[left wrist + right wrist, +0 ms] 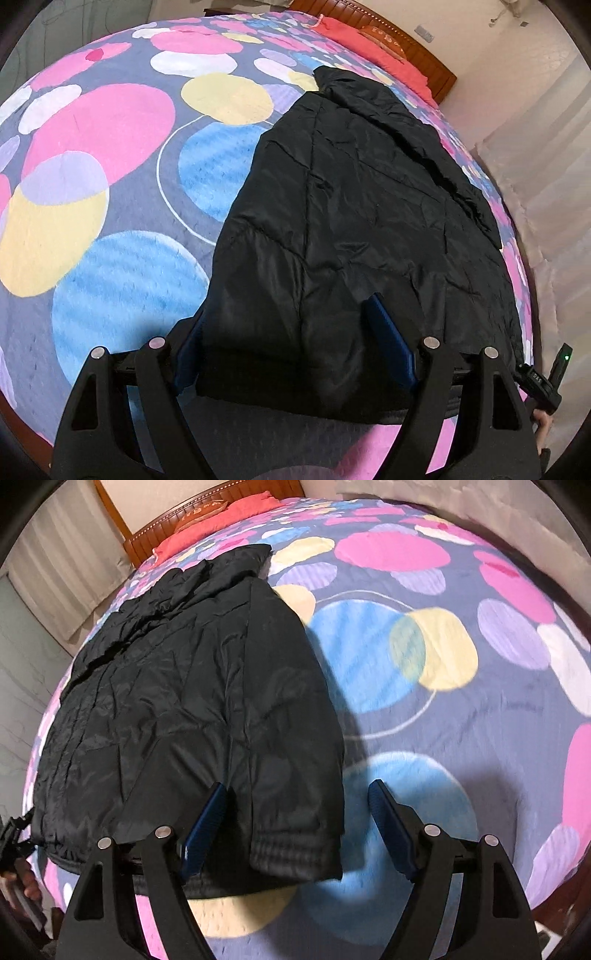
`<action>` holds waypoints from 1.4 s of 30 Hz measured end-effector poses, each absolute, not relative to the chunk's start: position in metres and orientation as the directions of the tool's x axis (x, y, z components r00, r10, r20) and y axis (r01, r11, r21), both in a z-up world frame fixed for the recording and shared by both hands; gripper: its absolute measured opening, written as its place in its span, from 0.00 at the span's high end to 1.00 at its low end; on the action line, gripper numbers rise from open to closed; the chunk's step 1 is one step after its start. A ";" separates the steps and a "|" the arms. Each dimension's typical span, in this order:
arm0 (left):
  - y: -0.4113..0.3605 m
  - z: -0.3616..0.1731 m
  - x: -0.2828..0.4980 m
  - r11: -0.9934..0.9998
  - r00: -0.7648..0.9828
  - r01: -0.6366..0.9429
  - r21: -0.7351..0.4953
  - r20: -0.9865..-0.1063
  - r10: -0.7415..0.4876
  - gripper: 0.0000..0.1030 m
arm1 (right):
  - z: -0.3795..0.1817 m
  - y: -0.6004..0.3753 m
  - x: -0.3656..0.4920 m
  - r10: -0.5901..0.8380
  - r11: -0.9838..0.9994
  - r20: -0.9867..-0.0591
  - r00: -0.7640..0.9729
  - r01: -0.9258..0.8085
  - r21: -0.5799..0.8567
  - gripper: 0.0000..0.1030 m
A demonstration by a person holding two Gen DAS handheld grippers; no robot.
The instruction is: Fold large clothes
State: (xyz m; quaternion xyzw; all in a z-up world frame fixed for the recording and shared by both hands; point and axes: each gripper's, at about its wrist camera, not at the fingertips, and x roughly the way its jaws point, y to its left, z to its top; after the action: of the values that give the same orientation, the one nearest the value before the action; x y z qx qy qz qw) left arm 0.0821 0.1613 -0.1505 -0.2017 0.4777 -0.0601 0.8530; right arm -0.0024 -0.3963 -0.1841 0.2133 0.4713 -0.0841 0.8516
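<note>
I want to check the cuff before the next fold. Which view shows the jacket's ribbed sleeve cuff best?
The right wrist view: the ribbed sleeve cuff lies unobstructed between the fingers of the open right hand-held gripper, its ribbing plain. In the left wrist view the black jacket shows no clear cuff, only its dark near edge.

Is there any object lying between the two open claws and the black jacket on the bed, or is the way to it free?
Nothing visible blocks either one. The left claw and the right claw both hang open right at the near hem of the black jacket, which lies on the patterned bedspread with nothing else on it.
</note>
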 end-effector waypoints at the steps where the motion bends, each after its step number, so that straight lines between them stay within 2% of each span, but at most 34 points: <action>1: 0.161 -0.151 0.081 0.911 0.539 -0.092 -0.402 -0.789 -0.294 0.24 | -0.184 -0.396 -0.004 0.061 0.894 -0.838 0.543 0.344 0.288 0.25; 4: 0.159 -0.151 0.081 0.916 0.543 -0.102 -0.387 -0.794 -0.275 0.31 | -0.184 -0.391 -0.006 0.067 0.897 -0.835 0.547 0.333 0.290 0.31; 7: 0.159 -0.151 0.079 0.917 0.546 -0.108 -0.383 -0.794 -0.267 0.38 | -0.183 -0.385 -0.007 0.079 0.900 -0.828 0.555 0.318 0.298 0.47; 12: 0.168 -0.151 0.075 0.900 0.559 -0.137 -0.413 -0.782 -0.274 0.52 | -0.182 -0.380 -0.007 0.098 0.897 -0.819 0.566 0.306 0.319 0.60; 17: 0.168 -0.148 0.071 0.893 0.582 -0.126 -0.432 -0.761 -0.287 0.79 | -0.177 -0.377 -0.009 0.104 0.896 -0.803 0.587 0.296 0.332 0.74; 19: 0.167 -0.145 0.069 0.892 0.593 -0.117 -0.437 -0.751 -0.290 0.84 | -0.175 -0.377 -0.010 0.110 0.894 -0.796 0.595 0.292 0.341 0.79; 24: 0.164 -0.145 0.068 0.902 0.597 -0.112 -0.417 -0.754 -0.274 0.82 | -0.173 -0.378 -0.013 0.121 0.890 -0.787 0.605 0.286 0.356 0.81; 25: 0.166 -0.146 0.068 0.900 0.595 -0.121 -0.419 -0.756 -0.272 0.75 | -0.174 -0.379 -0.013 0.122 0.889 -0.786 0.606 0.285 0.358 0.81; 26: 0.168 -0.147 0.067 0.897 0.588 -0.149 -0.417 -0.766 -0.258 0.58 | -0.174 -0.379 -0.013 0.125 0.888 -0.785 0.607 0.284 0.361 0.81; 28: 0.172 -0.152 0.067 0.878 0.574 -0.167 -0.449 -0.768 -0.283 0.43 | -0.175 -0.382 -0.015 0.134 0.881 -0.780 0.612 0.287 0.376 0.75; 29: 0.173 -0.152 0.065 0.869 0.575 -0.163 -0.467 -0.760 -0.301 0.40 | -0.176 -0.384 -0.016 0.135 0.873 -0.777 0.614 0.298 0.387 0.74; 31: 0.168 -0.151 0.064 0.879 0.569 -0.145 -0.455 -0.765 -0.302 0.35 | -0.179 -0.389 -0.018 0.128 0.859 -0.781 0.611 0.325 0.395 0.59; 34: 0.160 -0.152 0.063 0.890 0.563 -0.121 -0.439 -0.769 -0.303 0.37 | -0.185 -0.397 -0.022 0.153 0.827 -0.773 0.616 0.348 0.441 0.54; 36: 0.156 -0.152 0.063 0.898 0.566 -0.122 -0.422 -0.773 -0.286 0.49 | -0.185 -0.396 -0.023 0.157 0.828 -0.772 0.615 0.344 0.442 0.54; 38: 0.156 -0.152 0.063 0.899 0.567 -0.124 -0.419 -0.773 -0.283 0.66 | -0.184 -0.390 -0.022 0.154 0.844 -0.779 0.608 0.329 0.423 0.54; 42: 0.160 -0.152 0.062 0.883 0.575 -0.131 -0.451 -0.760 -0.304 0.81 | -0.184 -0.387 -0.022 0.159 0.844 -0.770 0.617 0.319 0.430 0.69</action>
State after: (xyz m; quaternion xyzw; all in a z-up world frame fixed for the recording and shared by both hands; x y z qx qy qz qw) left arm 0.0625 0.1604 -0.1521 -0.2368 0.4584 -0.0505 0.8551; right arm -0.0220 -0.3866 -0.1839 0.2750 0.4348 -0.0468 0.8562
